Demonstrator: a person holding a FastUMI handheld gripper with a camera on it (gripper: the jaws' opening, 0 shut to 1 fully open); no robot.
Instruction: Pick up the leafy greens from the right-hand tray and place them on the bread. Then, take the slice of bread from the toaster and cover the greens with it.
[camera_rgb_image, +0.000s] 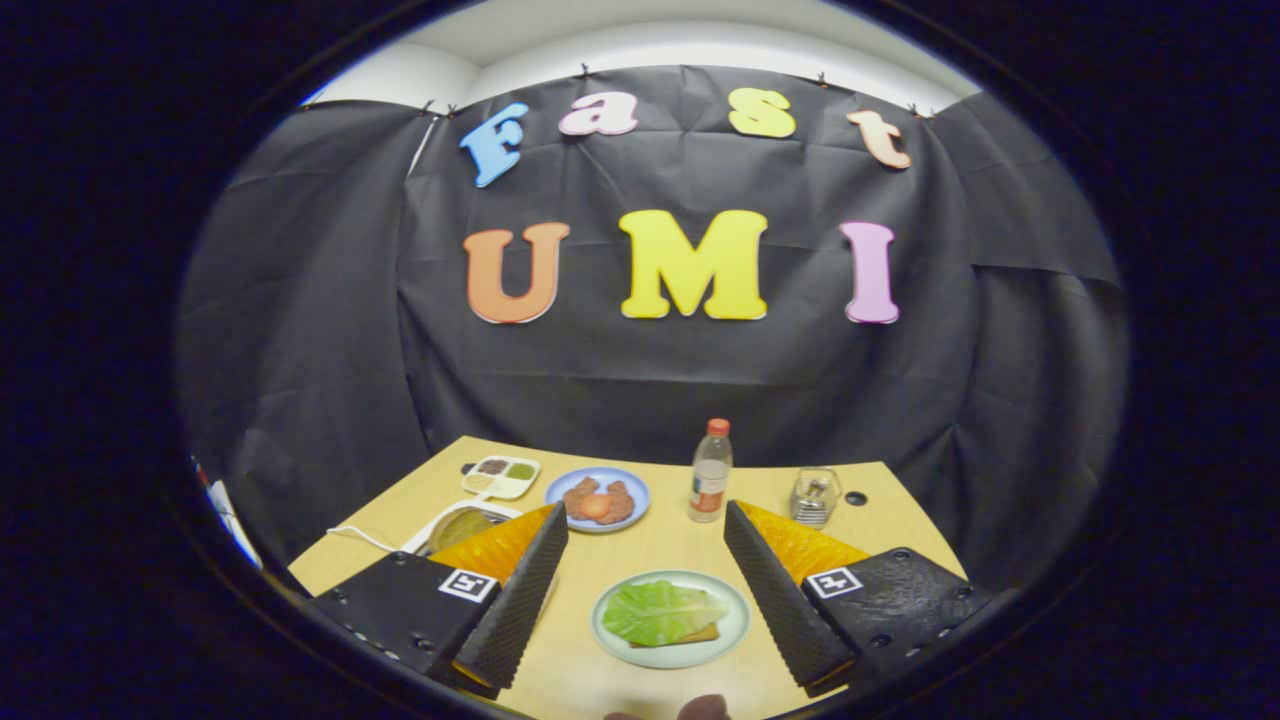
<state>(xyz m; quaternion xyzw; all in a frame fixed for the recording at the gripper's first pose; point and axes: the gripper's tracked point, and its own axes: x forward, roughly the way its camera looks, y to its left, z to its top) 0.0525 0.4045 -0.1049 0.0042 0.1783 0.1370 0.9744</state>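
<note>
Green leaf (662, 612) lies on bread (700, 634) on plate (735, 612) between gripper (645, 528) fingers — spread wide; nothing held.

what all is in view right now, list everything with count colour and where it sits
table: 1, light wood, under everything
plate: 1, pale green, between the fingers
leafy greens: 1 leaf, green, on the pale green plate, covering the bread
bread: 1 slice, brown, edge showing under the greens
blue plate: 1, blue, beyond the left finger, holding brownish food with an orange piece
bottle: 1, clear with a red cap, beyond the fingers
glass jar: 1, clear, right of the bottle
divided dish: 1, white, compartments with dark, green and pale contents, left of the blue plate
toaster: 1, white, partly behind the left finger, bread inside
gripper: 1, open, holding nothing
</note>
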